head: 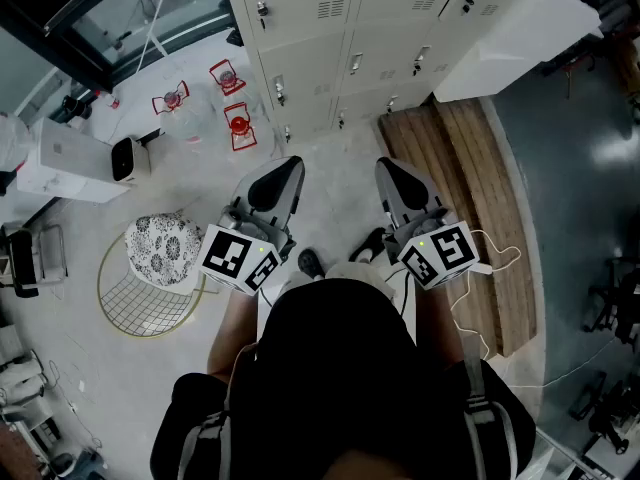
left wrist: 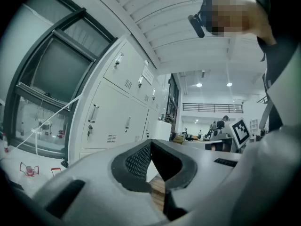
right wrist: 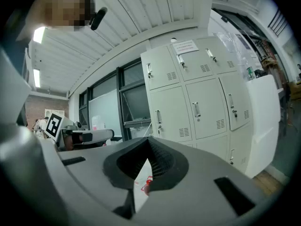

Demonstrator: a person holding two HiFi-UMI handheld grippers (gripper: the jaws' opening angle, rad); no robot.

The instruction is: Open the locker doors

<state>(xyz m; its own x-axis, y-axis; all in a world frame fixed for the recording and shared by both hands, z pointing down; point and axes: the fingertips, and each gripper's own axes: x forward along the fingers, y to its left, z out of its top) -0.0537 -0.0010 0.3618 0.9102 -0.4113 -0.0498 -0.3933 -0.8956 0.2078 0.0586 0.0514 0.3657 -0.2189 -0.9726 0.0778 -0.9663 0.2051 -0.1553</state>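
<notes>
Closest in, the person's dark top (head: 340, 368) filled the lower part of the head view. Left gripper (head: 284, 172) and right gripper (head: 391, 172) were held level, side by side, each with its fingers pressed together on nothing. Lockers (head: 310, 58) stood well ahead, untouched, their visible doors closed.

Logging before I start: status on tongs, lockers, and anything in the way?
Left tongs, right tongs shut, empty. Locker doors closed, untouched. Red stands on floor before them.
</notes>
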